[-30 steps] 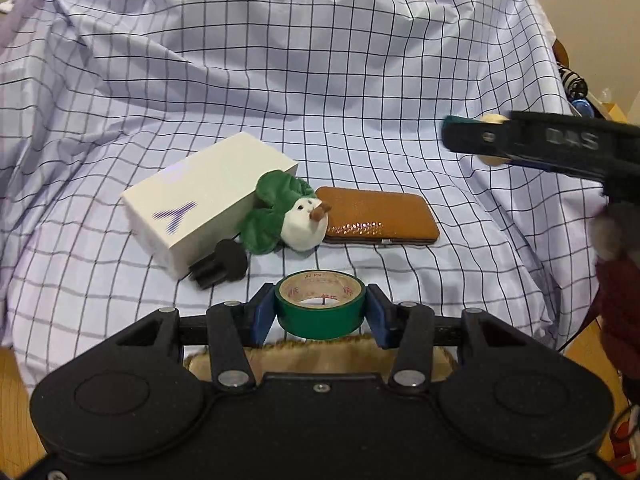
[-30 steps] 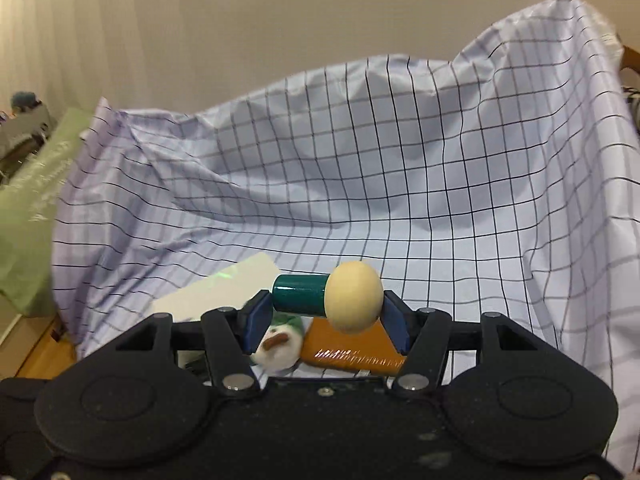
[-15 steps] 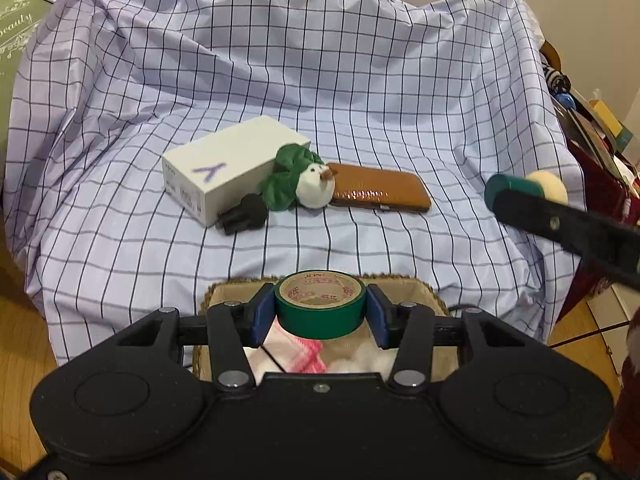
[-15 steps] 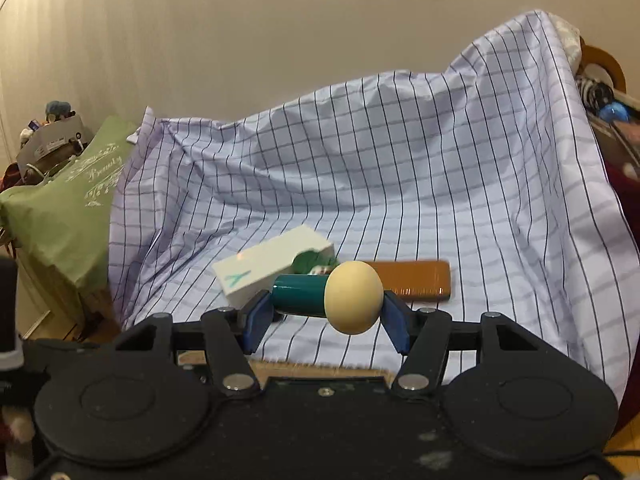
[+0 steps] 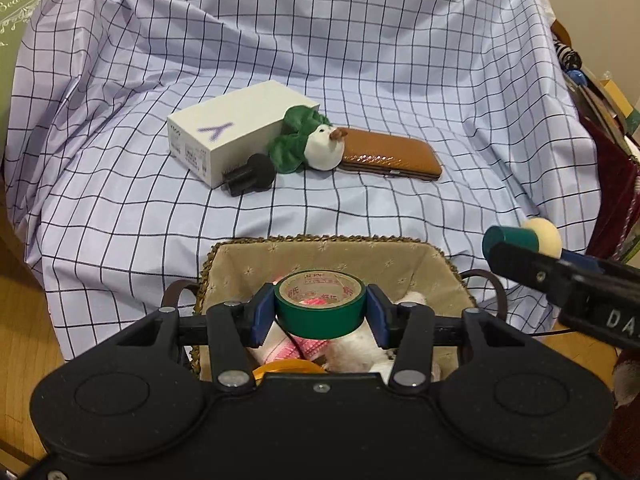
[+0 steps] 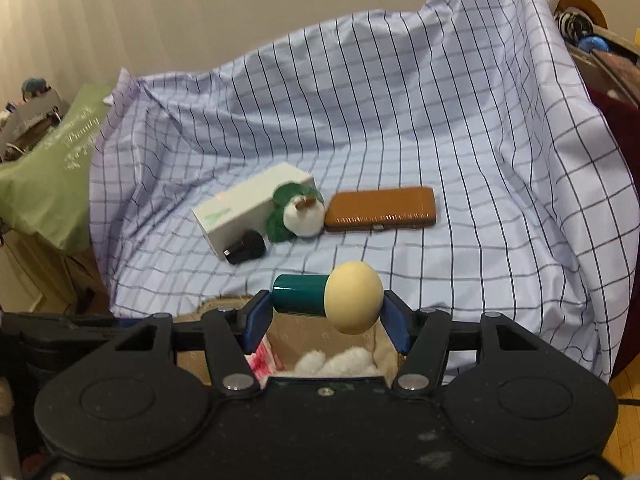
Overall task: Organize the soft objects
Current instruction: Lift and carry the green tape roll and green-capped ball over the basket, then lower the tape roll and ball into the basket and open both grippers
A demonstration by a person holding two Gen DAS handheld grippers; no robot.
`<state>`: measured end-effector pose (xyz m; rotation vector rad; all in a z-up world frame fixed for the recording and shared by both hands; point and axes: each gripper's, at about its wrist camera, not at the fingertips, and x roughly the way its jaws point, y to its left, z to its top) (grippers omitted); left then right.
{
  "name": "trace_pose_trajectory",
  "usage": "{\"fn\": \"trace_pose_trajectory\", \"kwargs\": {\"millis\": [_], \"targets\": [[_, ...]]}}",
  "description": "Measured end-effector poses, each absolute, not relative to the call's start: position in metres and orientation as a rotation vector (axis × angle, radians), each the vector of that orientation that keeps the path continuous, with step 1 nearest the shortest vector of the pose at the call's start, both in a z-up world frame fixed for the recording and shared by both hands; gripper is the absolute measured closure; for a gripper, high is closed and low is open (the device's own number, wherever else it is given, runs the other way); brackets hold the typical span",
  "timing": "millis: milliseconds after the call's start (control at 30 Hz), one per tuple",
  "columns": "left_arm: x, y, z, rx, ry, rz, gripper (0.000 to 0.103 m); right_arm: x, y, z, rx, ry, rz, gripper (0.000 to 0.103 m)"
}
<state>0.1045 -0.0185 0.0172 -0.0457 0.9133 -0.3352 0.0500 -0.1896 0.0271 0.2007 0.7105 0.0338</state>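
Soft objects are the subject of the task: a green-and-white plush bird (image 5: 316, 148) lies on the checked sheet (image 5: 360, 60), touching the white box (image 5: 236, 136) and the brown case (image 5: 390, 154), well apart from the lined wicker basket (image 5: 320, 250) that already holds white plush and pink fabric.

The left hand-held gripper (image 5: 320, 312) is clenched on a green tape roll (image 5: 320, 306) directly above the basket. The right hand-held gripper (image 6: 326, 304) grasps a teal-handled sponge applicator (image 6: 328, 300) end to end, near the basket's right rim.

Hazards, as judgements:
- Sorting error: the tape roll is rigid. Releasing it here would likely drop it among the soft items.
- Slippage: the applicator's rounded foam head gives little flat contact; it may pivot out or compress.
- Collision: both grippers converge on one opening. Simultaneous lowering could make them strike each other.
- Snagging: the basket's loop handle (image 5: 176, 294) lies close under the left gripper.
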Motion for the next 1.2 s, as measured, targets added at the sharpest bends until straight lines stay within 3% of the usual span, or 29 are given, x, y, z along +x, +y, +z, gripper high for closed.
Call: {"fn": "trace_pose_trajectory", "kwargs": {"millis": [1200], "targets": [[0.166, -0.022, -0.022, -0.068, 1.057, -0.319, 0.056, 0.125, -0.167, -0.023, 0.124, 0.883, 0.043, 0.044]]}}
